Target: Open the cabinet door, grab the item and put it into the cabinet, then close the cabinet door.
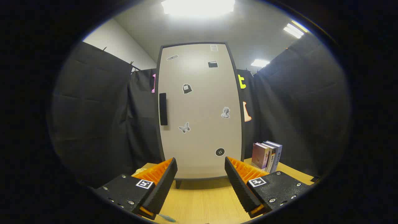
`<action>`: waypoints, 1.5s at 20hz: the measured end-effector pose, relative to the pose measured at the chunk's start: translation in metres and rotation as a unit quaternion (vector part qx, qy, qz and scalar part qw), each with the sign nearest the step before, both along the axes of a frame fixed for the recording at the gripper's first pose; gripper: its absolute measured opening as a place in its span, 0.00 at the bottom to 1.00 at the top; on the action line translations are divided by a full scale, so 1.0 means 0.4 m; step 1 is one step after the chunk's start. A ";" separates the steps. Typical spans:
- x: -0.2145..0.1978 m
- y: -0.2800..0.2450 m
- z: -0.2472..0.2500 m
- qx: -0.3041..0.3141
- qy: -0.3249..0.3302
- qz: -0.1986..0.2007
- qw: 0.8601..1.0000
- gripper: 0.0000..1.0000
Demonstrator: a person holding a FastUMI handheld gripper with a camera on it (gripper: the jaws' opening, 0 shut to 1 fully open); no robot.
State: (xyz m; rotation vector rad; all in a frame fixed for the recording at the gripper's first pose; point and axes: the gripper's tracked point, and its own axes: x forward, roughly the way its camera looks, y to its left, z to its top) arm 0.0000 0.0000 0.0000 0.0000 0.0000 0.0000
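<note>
Nothing is done yet — the cabinet door [200, 109] stands shut, its handle [163, 109] untouched, while the hand-held gripper [201, 183] hovers over the surface [202, 199] with fingers apart and empty, the books [267, 155] waiting just beside the cabinet.

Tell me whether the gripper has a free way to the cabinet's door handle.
Probably yes: the gripper is open, and nothing stands between its fingers and the handle on the shut cabinet door.
</note>
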 end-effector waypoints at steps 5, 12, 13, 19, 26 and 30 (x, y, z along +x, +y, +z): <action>-0.002 0.006 0.004 0.006 0.000 0.004 1.000 0.95; 0.001 0.004 0.009 0.004 -0.001 0.009 1.000 0.95; 0.002 0.004 0.009 0.004 -0.001 0.011 1.000 0.95; 0.022 0.011 0.030 0.008 -0.003 0.019 1.000 0.95; 0.140 0.081 0.102 0.007 -0.018 0.054 0.998 0.95; 0.227 0.150 0.158 0.016 -0.028 0.079 0.996 0.95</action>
